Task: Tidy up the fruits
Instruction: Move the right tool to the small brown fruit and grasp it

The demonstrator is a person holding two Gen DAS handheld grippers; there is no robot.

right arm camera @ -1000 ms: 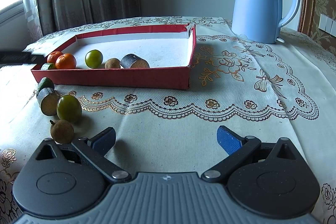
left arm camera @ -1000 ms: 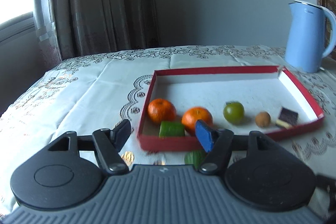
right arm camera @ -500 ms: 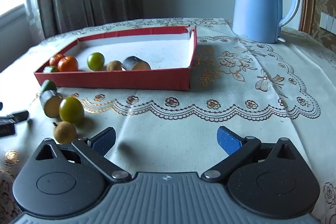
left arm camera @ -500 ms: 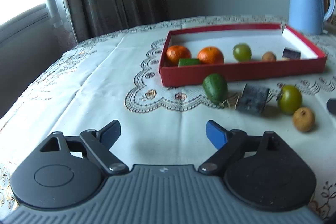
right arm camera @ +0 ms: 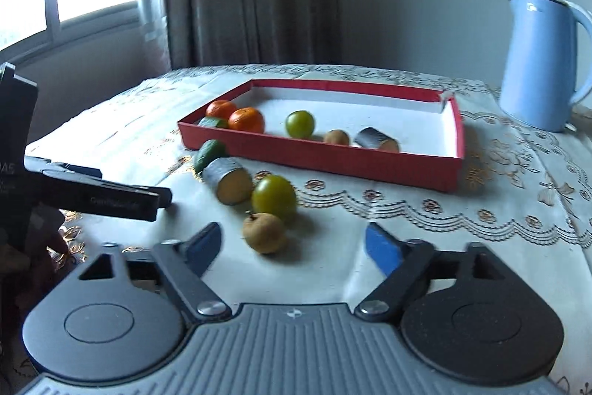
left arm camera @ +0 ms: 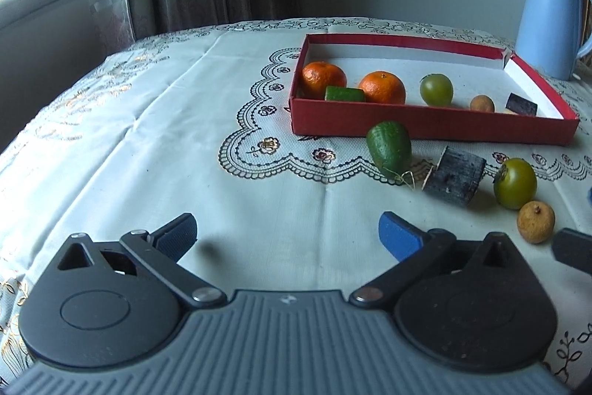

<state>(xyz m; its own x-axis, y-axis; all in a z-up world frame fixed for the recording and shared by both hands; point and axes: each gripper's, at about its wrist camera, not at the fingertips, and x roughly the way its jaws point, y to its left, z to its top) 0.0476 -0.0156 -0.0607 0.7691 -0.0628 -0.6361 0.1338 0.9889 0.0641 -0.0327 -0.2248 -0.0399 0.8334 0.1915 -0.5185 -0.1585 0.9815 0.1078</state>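
Observation:
A red tray holds two oranges, a green cucumber piece, a green round fruit, a small brown fruit and a dark cut piece. On the cloth in front of it lie a green cucumber end, a dark cut piece, a green round fruit and a brown longan. My left gripper is open and empty. My right gripper is open, with the longan just ahead between its fingers.
A blue kettle stands behind the tray at the right. The left gripper's body shows at the left of the right wrist view. A lace tablecloth covers the table; curtains hang behind.
My left gripper has pulled back from the tray and opened wider. My right gripper has moved left and forward toward the loose fruits, the longan now between its fingers.

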